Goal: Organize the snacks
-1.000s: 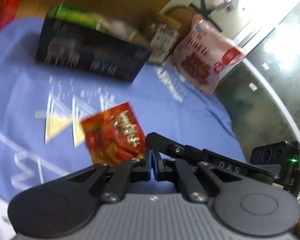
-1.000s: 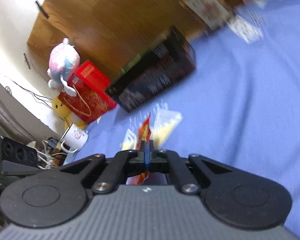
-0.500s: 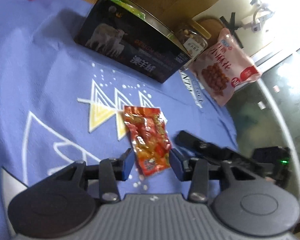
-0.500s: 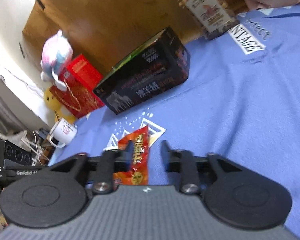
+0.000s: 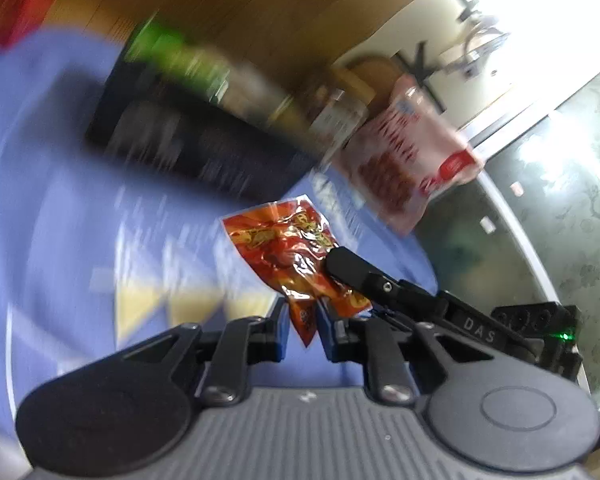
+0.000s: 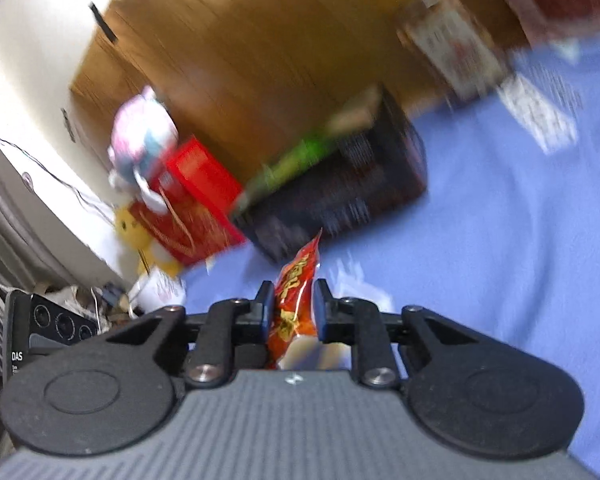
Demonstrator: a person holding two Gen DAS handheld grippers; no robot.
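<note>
A small red-orange snack packet (image 5: 288,256) hangs above the blue cloth, pinched between both grippers. In the left wrist view its lower corner sits between the slightly parted fingers of my left gripper (image 5: 303,328), and a finger of the right gripper (image 5: 348,268) presses its right edge. In the right wrist view the packet (image 6: 296,292) stands edge-on between the fingers of my right gripper (image 6: 291,304). A black box (image 5: 196,148) with a green top lies behind on the cloth.
A jar (image 5: 336,116) and a pink-white snack bag (image 5: 404,164) stand at the back by the wooden wall. A red box (image 6: 196,204), plush toys (image 6: 140,140) and a mug (image 6: 160,288) sit at the cloth's far left. Both views are motion-blurred.
Half a second ago the packet lay on the cloth between open fingers. Now both grippers have closed in on it and it is lifted off the cloth; both cameras are moving.
</note>
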